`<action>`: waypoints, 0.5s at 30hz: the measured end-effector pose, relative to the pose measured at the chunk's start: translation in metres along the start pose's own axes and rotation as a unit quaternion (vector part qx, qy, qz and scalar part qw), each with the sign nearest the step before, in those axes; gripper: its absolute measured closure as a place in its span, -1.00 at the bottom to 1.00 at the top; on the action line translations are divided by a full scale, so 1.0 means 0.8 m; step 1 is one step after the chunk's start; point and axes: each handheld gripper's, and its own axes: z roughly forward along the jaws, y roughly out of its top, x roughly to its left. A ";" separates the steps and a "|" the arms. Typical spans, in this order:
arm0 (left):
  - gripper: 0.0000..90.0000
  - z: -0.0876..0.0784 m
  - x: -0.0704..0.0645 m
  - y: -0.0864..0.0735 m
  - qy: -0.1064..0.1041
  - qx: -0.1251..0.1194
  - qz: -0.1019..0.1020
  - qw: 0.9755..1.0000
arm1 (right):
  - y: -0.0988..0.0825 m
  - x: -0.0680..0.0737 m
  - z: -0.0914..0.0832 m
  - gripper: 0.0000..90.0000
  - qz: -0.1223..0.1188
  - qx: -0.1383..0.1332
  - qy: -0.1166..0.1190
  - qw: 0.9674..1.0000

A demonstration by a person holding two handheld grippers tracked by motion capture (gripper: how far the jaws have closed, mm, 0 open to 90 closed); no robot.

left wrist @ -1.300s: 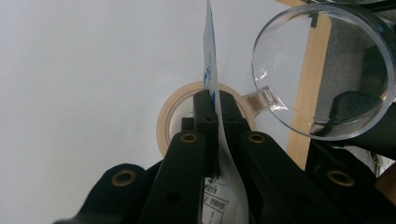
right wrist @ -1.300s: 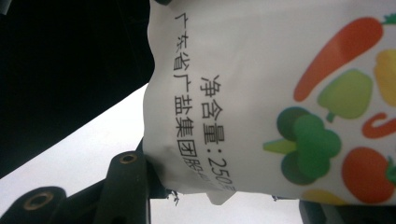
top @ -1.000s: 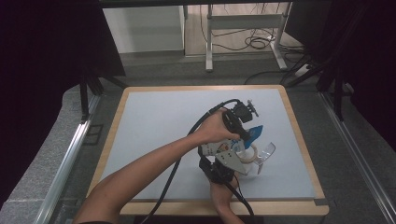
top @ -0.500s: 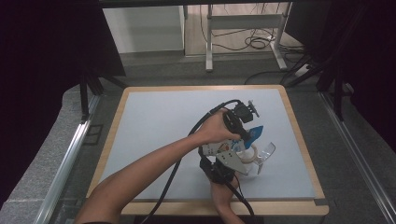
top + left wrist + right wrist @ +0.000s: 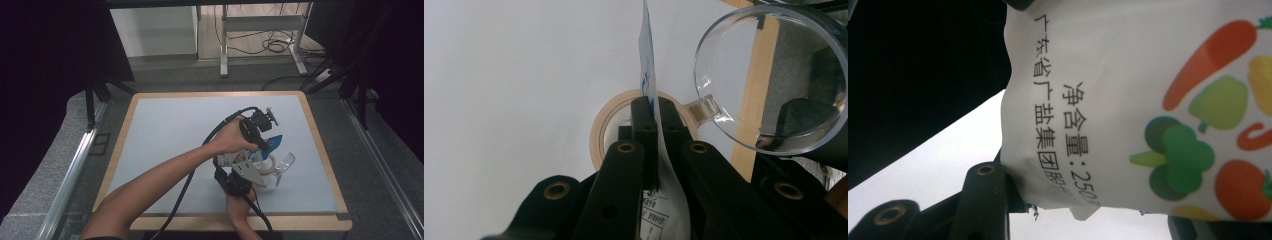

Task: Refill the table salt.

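Observation:
A white salt bag (image 5: 241,159) with a blue top (image 5: 272,143) and printed vegetables (image 5: 1148,110) is held tilted over a small jar. The jar has a beige rim (image 5: 600,131) and a clear hinged lid (image 5: 769,75) swung open to one side (image 5: 285,165). My left gripper (image 5: 651,107) is shut on the bag's thin upper edge, straight above the jar mouth, and it comes in from above (image 5: 262,142). My right gripper (image 5: 1088,200) is shut on the bag's lower part, and it reaches up from the table's near edge (image 5: 243,170).
The jar stands right of centre on a grey mat (image 5: 170,135) framed in wood (image 5: 320,145). Cables trail from both grippers toward the near edge. Beyond the table lie a grey floor, a metal frame (image 5: 225,45) and loose cables (image 5: 275,45).

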 end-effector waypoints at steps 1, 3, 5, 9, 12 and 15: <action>1.00 0.000 0.000 0.000 0.000 0.000 -0.001 1.000 | 0.000 0.000 0.000 0.18 0.001 0.000 0.000 1.000; 1.00 0.000 0.000 0.000 -0.001 -0.001 -0.001 1.000 | 0.000 0.000 0.000 0.18 0.000 0.000 0.000 1.000; 1.00 -0.001 0.000 0.000 -0.001 0.000 0.000 1.000 | 0.000 0.000 0.000 0.18 -0.002 -0.001 0.000 1.000; 1.00 -0.001 0.000 0.000 0.000 0.000 0.000 1.000 | 0.000 0.000 0.000 0.18 -0.002 -0.001 0.001 1.000; 1.00 -0.001 0.000 0.000 -0.001 0.000 0.000 1.000 | 0.000 -0.001 0.000 0.18 -0.001 -0.001 0.001 1.000; 1.00 -0.001 0.000 0.000 -0.001 -0.001 0.000 1.000 | 0.000 -0.001 0.000 0.18 -0.002 -0.001 0.000 1.000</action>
